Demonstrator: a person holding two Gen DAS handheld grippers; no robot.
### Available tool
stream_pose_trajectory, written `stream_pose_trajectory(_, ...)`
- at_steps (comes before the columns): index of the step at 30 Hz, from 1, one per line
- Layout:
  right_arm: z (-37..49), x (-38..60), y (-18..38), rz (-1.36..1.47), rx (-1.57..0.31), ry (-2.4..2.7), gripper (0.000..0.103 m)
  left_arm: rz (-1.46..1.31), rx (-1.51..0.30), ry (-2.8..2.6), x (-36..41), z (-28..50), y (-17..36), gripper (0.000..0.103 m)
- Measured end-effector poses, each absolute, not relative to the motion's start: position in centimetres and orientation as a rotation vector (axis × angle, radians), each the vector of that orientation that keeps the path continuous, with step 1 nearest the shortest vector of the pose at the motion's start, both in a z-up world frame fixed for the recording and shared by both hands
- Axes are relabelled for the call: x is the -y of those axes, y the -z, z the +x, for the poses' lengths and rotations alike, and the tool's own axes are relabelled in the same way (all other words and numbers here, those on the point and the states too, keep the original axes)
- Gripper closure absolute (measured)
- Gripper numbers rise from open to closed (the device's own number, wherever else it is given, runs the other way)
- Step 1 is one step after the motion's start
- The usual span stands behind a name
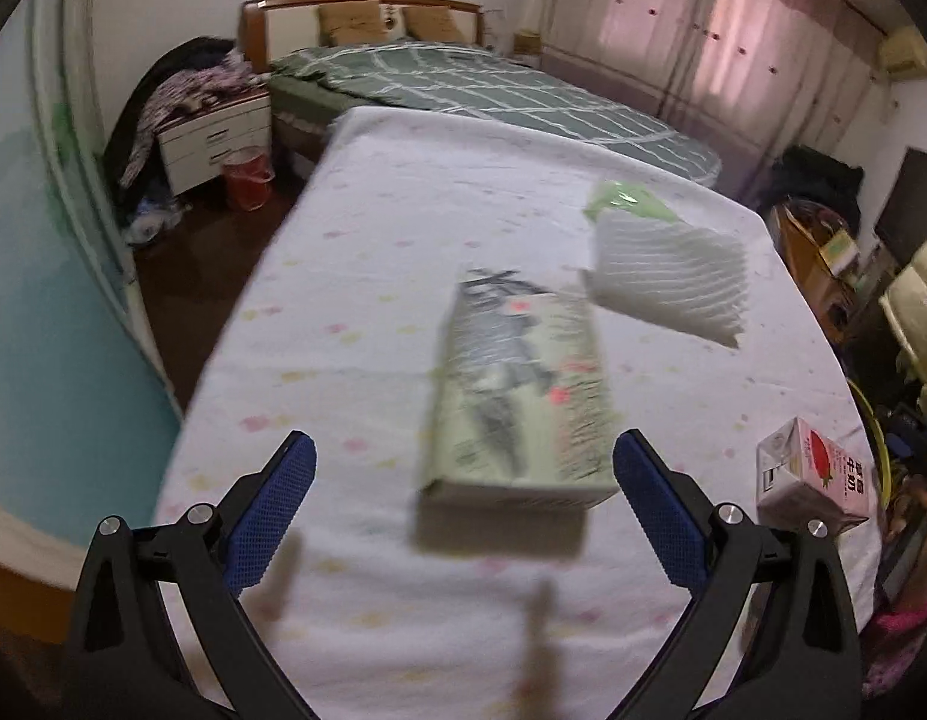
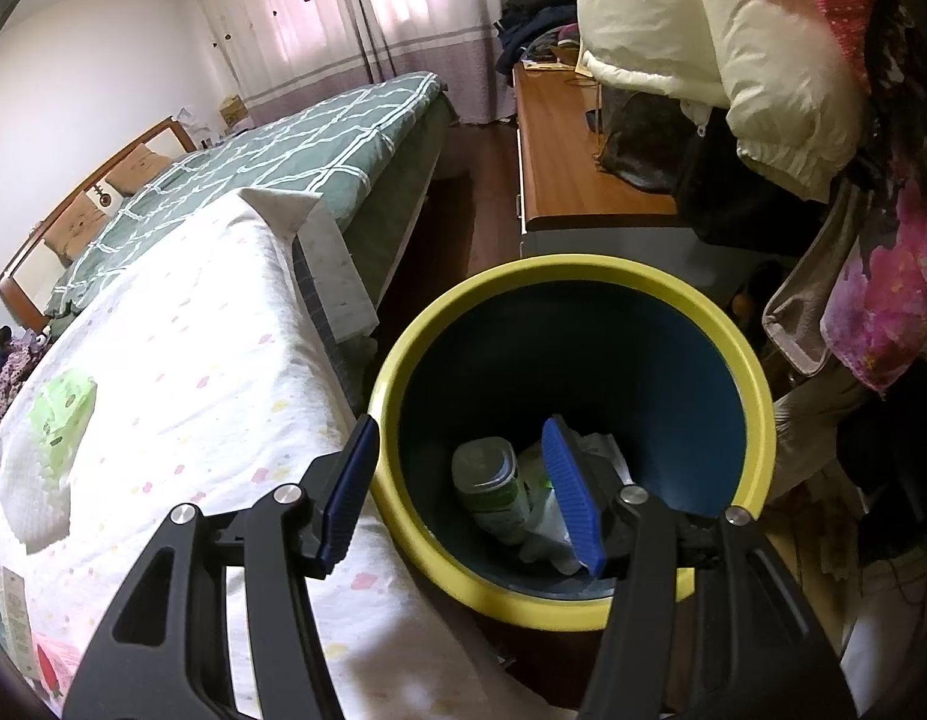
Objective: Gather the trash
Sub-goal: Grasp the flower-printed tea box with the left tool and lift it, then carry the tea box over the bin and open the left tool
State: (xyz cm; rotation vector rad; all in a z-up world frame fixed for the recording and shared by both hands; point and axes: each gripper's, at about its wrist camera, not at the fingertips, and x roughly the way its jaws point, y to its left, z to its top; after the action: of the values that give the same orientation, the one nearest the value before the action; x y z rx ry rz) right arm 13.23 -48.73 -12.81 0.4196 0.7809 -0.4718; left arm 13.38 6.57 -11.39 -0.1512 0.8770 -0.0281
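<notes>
Left gripper [image 1: 463, 504] fingers wide, empty, over green box [image 1: 517, 396] on table [image 1: 373, 240]; right gripper [image 2: 463, 492] apart, empty, above bin [image 2: 757, 396]; risk: blurred approach knocks box.

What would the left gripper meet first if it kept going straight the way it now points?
Probably the flat green box lying on the white sheet: it sits straight ahead between the open left gripper fingers, though blur makes depth uncertain.

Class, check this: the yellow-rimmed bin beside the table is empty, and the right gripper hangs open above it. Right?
Not quite. The right wrist view shows the bin already holds trash, including a bottle. The right gripper does hang open above it.
</notes>
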Motion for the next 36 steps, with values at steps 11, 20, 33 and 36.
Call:
stream_pose_trajectory(11, 13.4, 48.7, 13.0, 0.432, -0.778, 0.444, 0.048, -0.066, -0.974, -0.002, -2.8, 19.8, 13.2, 0.007)
stream_pose_trajectory(20, 13.6, 49.0, 13.2, 0.454, -0.782, 0.414, 0.048, -0.033, -1.02, -0.013, -1.7, 21.5, 14.5, 0.031)
stream_pose_trajectory(33, 11.2, 50.0, 12.6, 0.454, -0.734, 0.413, 0.048, 0.027, -0.892, 0.141, 4.1, 19.6, 7.9, 0.031)
stream_pose_trajectory(36, 10.3, 51.1, 12.5, 0.466, -0.72, 0.433, 0.048, 0.047, -0.862, 0.216, 7.2, 19.7, 6.0, 0.031)
